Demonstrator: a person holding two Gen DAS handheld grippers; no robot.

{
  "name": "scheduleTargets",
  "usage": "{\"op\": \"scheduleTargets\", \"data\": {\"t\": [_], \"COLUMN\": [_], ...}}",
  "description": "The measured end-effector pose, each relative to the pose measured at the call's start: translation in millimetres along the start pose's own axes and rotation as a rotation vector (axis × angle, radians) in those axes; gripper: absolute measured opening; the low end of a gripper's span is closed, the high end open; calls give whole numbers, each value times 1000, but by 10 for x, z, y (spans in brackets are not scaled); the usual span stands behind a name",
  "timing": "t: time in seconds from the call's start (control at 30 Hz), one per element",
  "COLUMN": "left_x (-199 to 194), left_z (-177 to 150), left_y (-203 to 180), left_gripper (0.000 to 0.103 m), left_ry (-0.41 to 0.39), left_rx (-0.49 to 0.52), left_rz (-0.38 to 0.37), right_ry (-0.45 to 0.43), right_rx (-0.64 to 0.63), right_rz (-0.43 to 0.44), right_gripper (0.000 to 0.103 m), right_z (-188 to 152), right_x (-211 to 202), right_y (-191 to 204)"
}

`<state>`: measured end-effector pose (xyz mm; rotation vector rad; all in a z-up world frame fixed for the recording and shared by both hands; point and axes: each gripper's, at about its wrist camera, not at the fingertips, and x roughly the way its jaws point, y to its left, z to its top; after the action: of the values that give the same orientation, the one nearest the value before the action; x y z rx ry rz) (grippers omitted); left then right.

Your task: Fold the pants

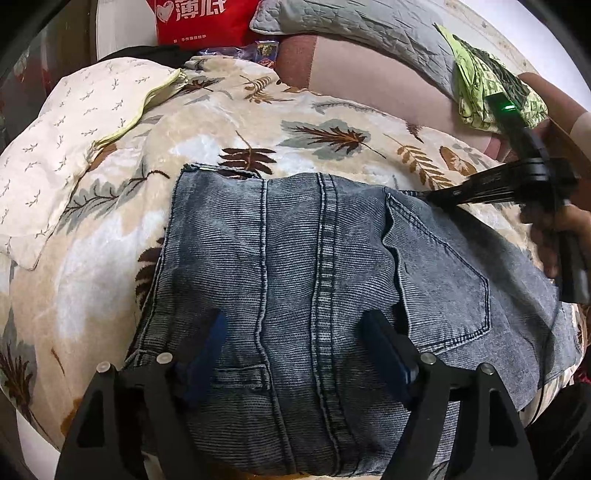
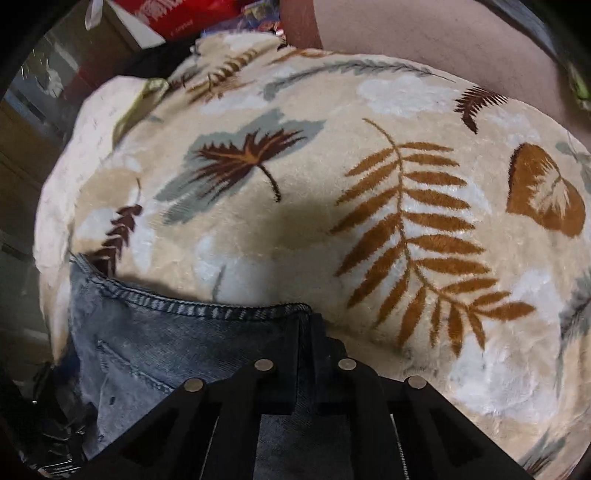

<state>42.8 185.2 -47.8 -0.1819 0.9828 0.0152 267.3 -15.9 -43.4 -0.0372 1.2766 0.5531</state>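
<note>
**Right corner pinched, left jaws waiting over the denim**

Leaf-patterned cream plush blanket (image 2: 258, 236) covers the bed and carries the work. On it the right hand-held gripper (image 2: 306, 325) has its jaws closed tight on the stitched hem corner of the faded blue denim pants (image 1: 295, 280) — a grip at the far edge, likely so that side can be lifted and carried over. The left hand-held gripper (image 1: 293, 347) hovers wide open above the near part of the pants, a seam running between its blue pads, holding nothing; it looks set to take the matching edge. Farther off lie a white sprig-print pillow (image 1: 66, 155), a grey quilted cover (image 1: 354, 29) and a red printed bag (image 1: 199, 18) — clear of the fold.
</note>
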Motion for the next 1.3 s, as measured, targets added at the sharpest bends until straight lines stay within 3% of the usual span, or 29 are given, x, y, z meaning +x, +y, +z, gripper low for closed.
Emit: {"op": "scheduleTargets", "data": {"t": [0.1, 0.17, 0.27, 0.43, 0.53, 0.6, 0.73, 0.83, 0.97, 1.1, 1.13, 1.2, 1.23, 1.27, 1.3], "left_x": [-8, -20, -30, -72, -170, -290, -390, -345, -220, -86, -58, -13, 7, 15, 18], "left_z": [-1, -3, -7, -8, 11, 15, 65, 70, 22, -35, -50, -98, -118, -133, -147], "left_y": [8, 15, 9, -91, -242, -394, -801, -1222, -1765, -2110, -2156, -2231, -2258, -2278, -2286], "left_gripper": [78, 78, 78, 78, 78, 78, 78, 78, 78, 78, 78, 78, 78, 78, 78], "left_ry": [-4, -8, -15, -28, -42, -71, -98, -77, -42, 7, 17, 38, 48, 51, 54], "left_rx": [-8, -19, -22, 3, 38, 70, 104, 152, 212, 236, 237, 249, 254, 257, 263], "left_rz": [0, 0, 9, 75, 129, 124, 50, -48, -142, -187, -194, -194, -189, -188, -187], "right_ry": [-83, -161, -207, -225, -107, -168, -375, -472, -531, -526, -525, -531, -529, -529, -534], "right_rx": [66, 154, 262, 413, 542, 576, 598, 777, 1040, 1222, 1262, 1285, 1289, 1290, 1292], "right_rz": [38, 81, 194, 316, 348, 391, 417, 402, 358, 313, 328, 351, 345, 328, 314], "right_gripper": [8, 8, 8, 9, 12, 15, 15, 22, 23, 24, 26, 42, 62, 70, 70], "right_z": [-202, -481, -1089, -2055, -2296, -2344, -2640, -3230, -4028, -4346, -4390, -4418, -4392, -4354, -4332], "right_x": [-472, -848, -1124, -982, -543, -682, -1298, -1546, -1673, -1682, -1667, -1672, -1664, -1653, -1662], "right_y": [-101, -236, -326, -423, -693, -776, -899, -1197, -1653, -2014, -2087, -2186, -2203, -2200, -2194]}}
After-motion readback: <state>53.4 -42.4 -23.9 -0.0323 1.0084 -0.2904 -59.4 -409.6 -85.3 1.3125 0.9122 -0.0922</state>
